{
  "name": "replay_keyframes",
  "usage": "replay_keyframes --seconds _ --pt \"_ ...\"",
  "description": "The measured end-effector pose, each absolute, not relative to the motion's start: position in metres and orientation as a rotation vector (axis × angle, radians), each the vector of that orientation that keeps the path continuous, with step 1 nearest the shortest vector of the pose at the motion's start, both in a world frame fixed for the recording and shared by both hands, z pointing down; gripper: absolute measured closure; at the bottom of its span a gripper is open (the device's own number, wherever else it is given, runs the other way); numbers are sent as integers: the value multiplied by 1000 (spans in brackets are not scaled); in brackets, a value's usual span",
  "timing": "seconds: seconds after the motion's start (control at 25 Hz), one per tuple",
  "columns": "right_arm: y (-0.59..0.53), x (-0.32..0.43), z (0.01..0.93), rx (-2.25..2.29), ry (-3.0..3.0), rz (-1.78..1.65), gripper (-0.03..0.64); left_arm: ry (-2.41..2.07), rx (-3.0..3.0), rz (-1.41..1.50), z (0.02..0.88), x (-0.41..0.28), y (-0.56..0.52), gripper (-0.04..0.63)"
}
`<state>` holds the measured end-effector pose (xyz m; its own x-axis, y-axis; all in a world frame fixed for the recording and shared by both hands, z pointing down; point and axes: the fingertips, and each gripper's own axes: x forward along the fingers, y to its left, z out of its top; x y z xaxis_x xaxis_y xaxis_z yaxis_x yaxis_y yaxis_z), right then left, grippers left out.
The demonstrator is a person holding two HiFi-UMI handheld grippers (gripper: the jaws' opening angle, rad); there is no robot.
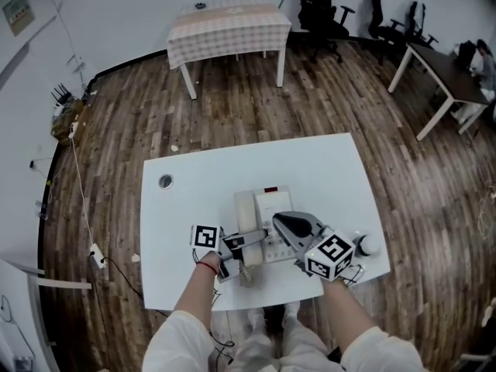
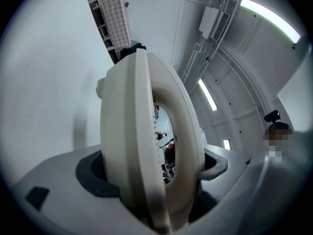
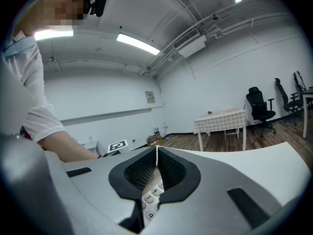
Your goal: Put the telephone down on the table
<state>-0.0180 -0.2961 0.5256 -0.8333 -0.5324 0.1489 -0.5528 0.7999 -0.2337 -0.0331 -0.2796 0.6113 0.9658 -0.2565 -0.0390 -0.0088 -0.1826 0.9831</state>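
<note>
Handset (image 2: 132, 131) lower end hidden; keypad (image 3: 149, 198) mostly hidden

Right gripper (image 3: 156, 153), jaws together, over telephone keypad (image 3: 152, 198)

On my desk (image 1: 325, 169) the telephone base (image 1: 262, 206) sits toward 6 o'clock, near the edge closest to me. The handset (image 2: 142, 141) stands edgewise between the jaws of my left gripper (image 1: 236, 248), at the base's 8 o'clock. My right gripper (image 1: 288, 225), jaws together, is over the keypad (image 3: 151, 199), with a small round thing (image 1: 370, 244) at its 3 o'clock. Beyond the desk, at 12 o'clock, stands a table (image 1: 229, 25).
</note>
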Motion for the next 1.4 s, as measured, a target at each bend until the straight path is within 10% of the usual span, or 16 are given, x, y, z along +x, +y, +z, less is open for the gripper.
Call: replay_keyframes --seconds 1.4 --pt "-311 -13 568 947 -2834 615 583 -163 1635 -254 668 -39 -312 166"
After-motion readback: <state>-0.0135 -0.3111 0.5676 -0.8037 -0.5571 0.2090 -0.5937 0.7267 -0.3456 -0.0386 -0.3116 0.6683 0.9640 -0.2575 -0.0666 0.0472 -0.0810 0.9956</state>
